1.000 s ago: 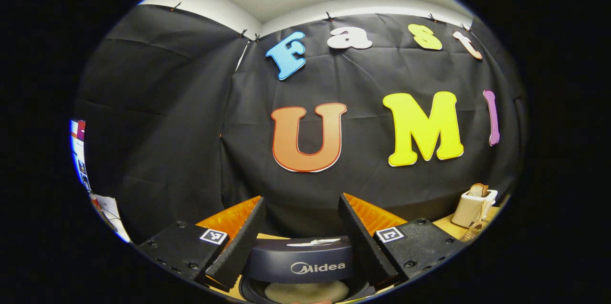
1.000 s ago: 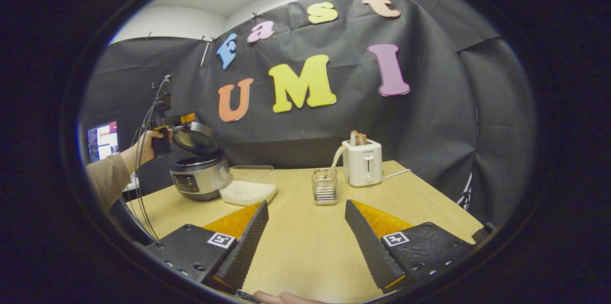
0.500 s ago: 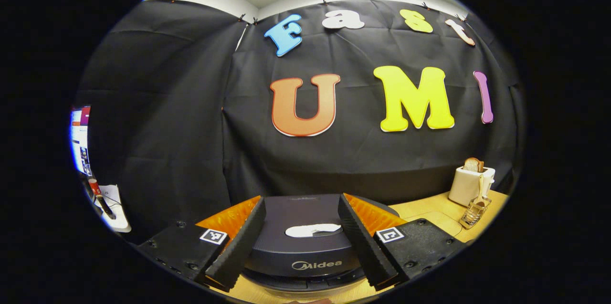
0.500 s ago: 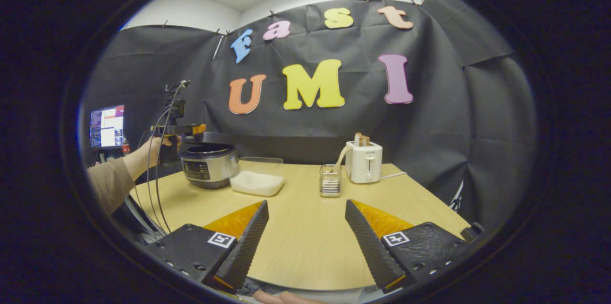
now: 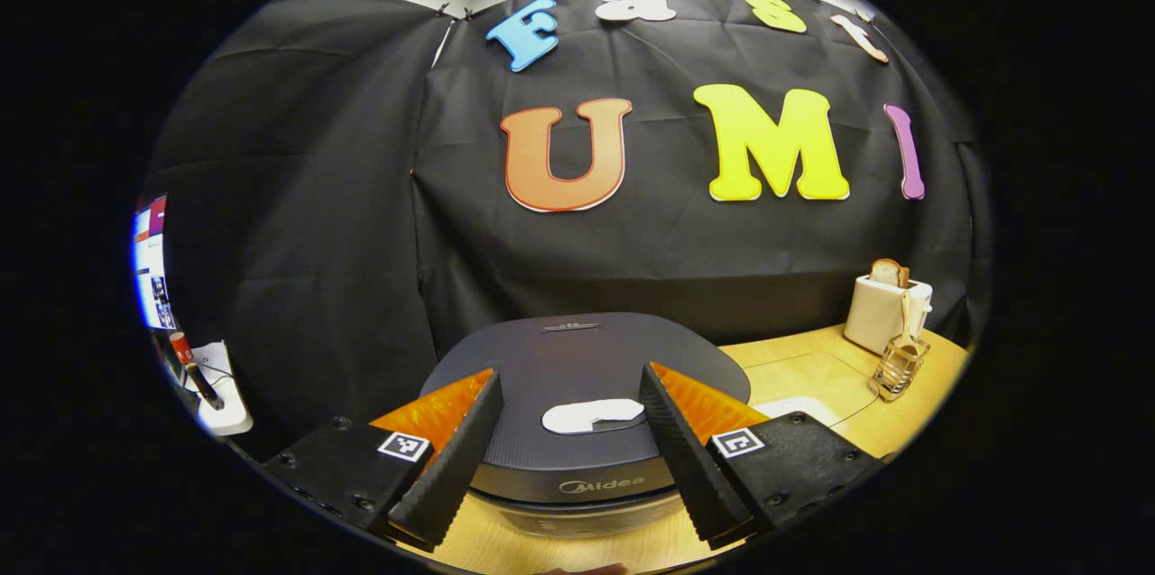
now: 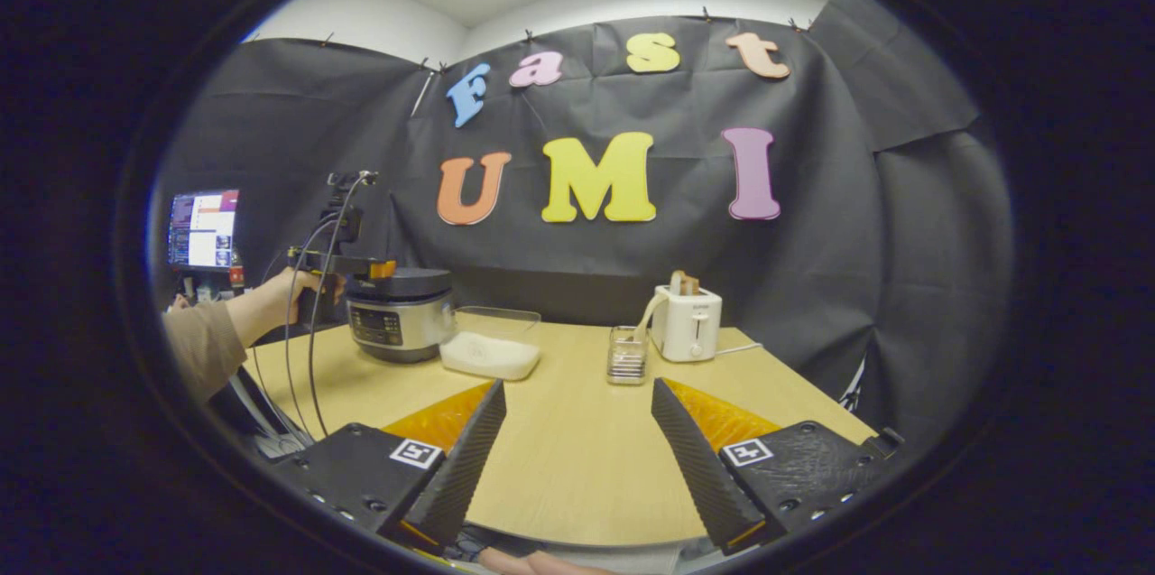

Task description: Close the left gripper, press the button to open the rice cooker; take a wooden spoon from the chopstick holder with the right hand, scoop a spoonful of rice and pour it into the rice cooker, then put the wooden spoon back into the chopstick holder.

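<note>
Dark grey rice cooker (image 5: 577,394) lid is down flat, sits at the desk's (image 6: 577,458) left end near the wall. Left gripper (image 5: 570,444) is right over the lid, fingers spread wide, holding nothing; white patch on the lid sits in the gap between them. Can't tell whether either finger touches the lid. From the right gripper view the left gripper (image 6: 347,265) is at the cooker's top edge, held by a hand (image 6: 271,300) with a tan sleeve, cables trailing down. Right gripper (image 6: 577,458) is wide open and empty, above the near desk edge, well apart from everything. Clear container with rice (image 6: 492,345) is just beside the cooker on its right. Chopstick holder (image 6: 624,356) stands mid-desk with the wooden spoon (image 6: 646,313) in it, leaning toward the white toaster (image 6: 690,322) just beside. Toaster has bread in the slot. Monitor (image 6: 203,227) lit at far left
</note>
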Tool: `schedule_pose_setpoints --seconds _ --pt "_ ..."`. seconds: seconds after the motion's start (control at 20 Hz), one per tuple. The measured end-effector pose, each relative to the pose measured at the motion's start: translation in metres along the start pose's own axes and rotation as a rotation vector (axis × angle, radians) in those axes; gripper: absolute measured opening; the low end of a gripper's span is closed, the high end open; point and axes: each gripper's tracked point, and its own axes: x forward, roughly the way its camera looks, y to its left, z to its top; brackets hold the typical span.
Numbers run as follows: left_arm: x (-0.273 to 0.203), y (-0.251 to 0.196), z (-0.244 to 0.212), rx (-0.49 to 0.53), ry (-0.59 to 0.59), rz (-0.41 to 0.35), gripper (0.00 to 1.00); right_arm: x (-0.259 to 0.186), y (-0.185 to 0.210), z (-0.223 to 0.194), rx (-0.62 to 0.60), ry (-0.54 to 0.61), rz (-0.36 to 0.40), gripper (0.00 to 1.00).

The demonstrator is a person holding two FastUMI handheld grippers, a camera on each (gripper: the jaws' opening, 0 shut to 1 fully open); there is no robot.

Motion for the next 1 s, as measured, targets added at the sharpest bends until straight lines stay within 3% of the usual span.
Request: schedule_pose_setpoints --seconds 0.15,0.2,0.25,0.45,0.5,0.55,0.6,1.0 --pt "-0.009 0.0 -0.001 -0.007 -0.005 -0.002 0.97 -0.002 0.005 0.0 -0.004 0.0 0.012 0.97" --pt "-0.012 0.0 -0.002 -0.009 -0.006 -0.001 0.91 -0.004 0.006 0.0 -0.004 -0.001 0.015 0.97" --pt "-0.016 -0.001 -0.001 -0.009 -0.011 -0.001 0.96 -0.006 0.006 -0.001 -0.005 -0.001 0.018 0.97" --pt "-0.03 -0.002 -0.003 -0.004 -0.035 -0.002 0.95 -0.008 0.008 -0.006 -0.002 0.005 0.03 0.97" --pt "-0.032 -0.002 -0.004 -0.009 -0.036 0.004 0.89 -0.009 0.01 -0.007 0.007 0.013 0.04 0.94" --pt "-0.032 -0.001 -0.005 -0.008 -0.038 0.012 0.94 -0.009 0.014 -0.011 0.017 0.023 0.052 0.97" --pt "-0.033 -0.001 -0.006 -0.011 -0.036 0.021 0.93 -0.01 0.015 -0.012 0.022 0.026 0.059 0.97" --pt "-0.049 -0.009 -0.014 -0.026 0.036 0.008 0.88 -0.004 0.022 -0.018 0.031 0.039 0.077 0.97"
